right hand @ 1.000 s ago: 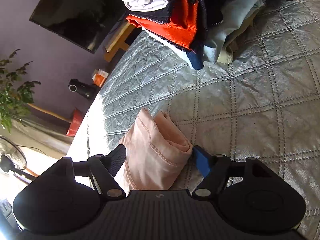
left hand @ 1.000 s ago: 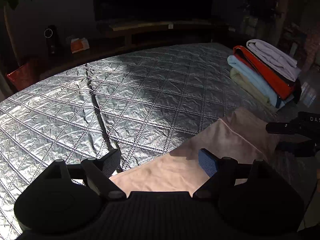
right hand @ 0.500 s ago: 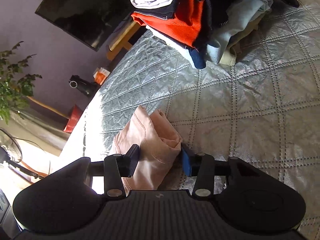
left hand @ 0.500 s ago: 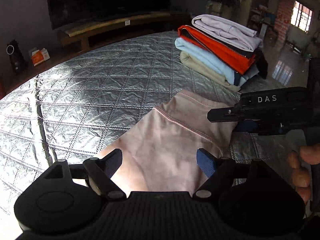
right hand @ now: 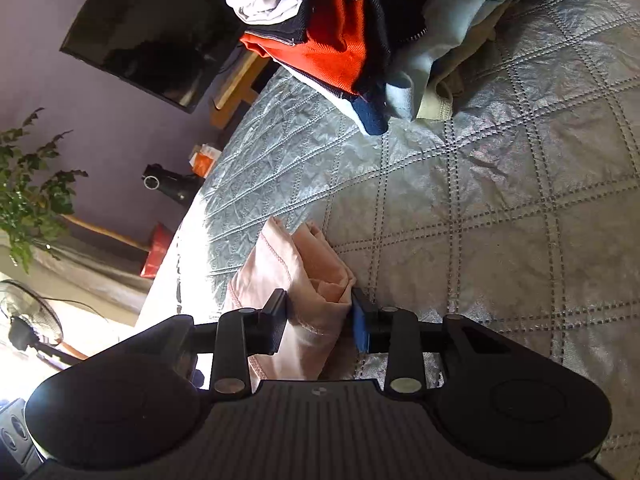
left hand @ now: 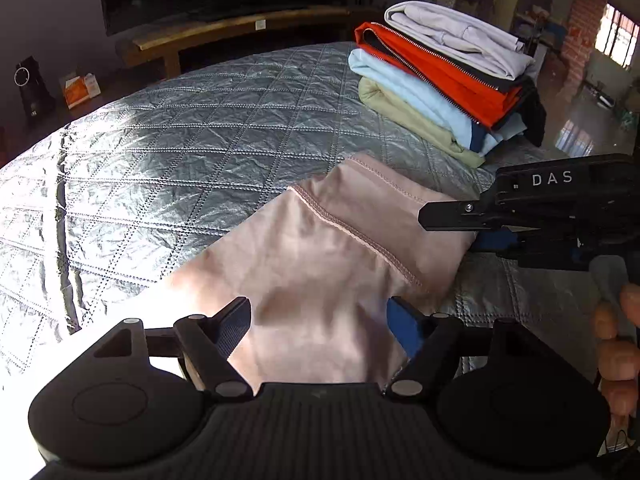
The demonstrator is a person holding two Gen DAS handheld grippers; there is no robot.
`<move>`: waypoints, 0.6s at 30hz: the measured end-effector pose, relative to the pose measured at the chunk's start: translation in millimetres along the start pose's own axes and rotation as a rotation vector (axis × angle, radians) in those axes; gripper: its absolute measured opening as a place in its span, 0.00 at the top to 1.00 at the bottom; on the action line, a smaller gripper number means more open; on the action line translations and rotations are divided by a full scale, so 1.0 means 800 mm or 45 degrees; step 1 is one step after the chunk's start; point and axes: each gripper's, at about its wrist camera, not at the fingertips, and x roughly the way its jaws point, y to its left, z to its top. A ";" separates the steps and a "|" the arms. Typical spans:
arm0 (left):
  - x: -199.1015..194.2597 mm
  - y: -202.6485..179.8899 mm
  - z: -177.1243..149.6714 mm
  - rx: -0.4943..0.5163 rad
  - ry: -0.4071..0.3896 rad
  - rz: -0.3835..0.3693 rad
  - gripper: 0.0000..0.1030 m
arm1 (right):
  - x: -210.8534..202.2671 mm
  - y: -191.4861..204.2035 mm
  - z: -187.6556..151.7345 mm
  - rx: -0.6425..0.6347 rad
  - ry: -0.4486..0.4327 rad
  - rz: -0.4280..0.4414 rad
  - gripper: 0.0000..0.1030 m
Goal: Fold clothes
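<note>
**Pink garment caught between two grippers on the quilted bed**

A folded pink garment (left hand: 320,264) is lying on the silver quilted bedspread (left hand: 180,152), filling the lower middle of the left wrist view. The left gripper (left hand: 318,320) is hovering over its near end with jaws standing wide; they have just been closing a little, the cloth is lying between and beneath them, and the pads are not pressing on it.

The right gripper (right hand: 318,322) is coming in from the right edge of the left wrist view, at the garment's far right end. In its own view, the bunched folded edge is sitting at lower centre, squarely between the fingers. Its jaws have just been closing, and both pads are now pinching the cloth from either side. A hand (left hand: 618,344) is gripping that tool at the right edge of the frame.

A stack of folded clothes (left hand: 444,76) is resting in the upper right of the left wrist view, well apart from the pink garment.
</note>
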 end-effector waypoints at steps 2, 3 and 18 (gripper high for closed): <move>-0.001 0.003 0.001 -0.004 -0.018 0.010 0.25 | 0.002 -0.003 -0.001 0.024 0.015 0.031 0.57; 0.005 0.005 -0.003 -0.001 -0.002 0.024 0.25 | 0.004 -0.002 -0.001 0.017 0.018 0.030 0.57; 0.022 0.011 -0.013 -0.017 0.070 0.058 0.15 | -0.001 0.114 -0.020 -0.611 -0.017 0.037 0.82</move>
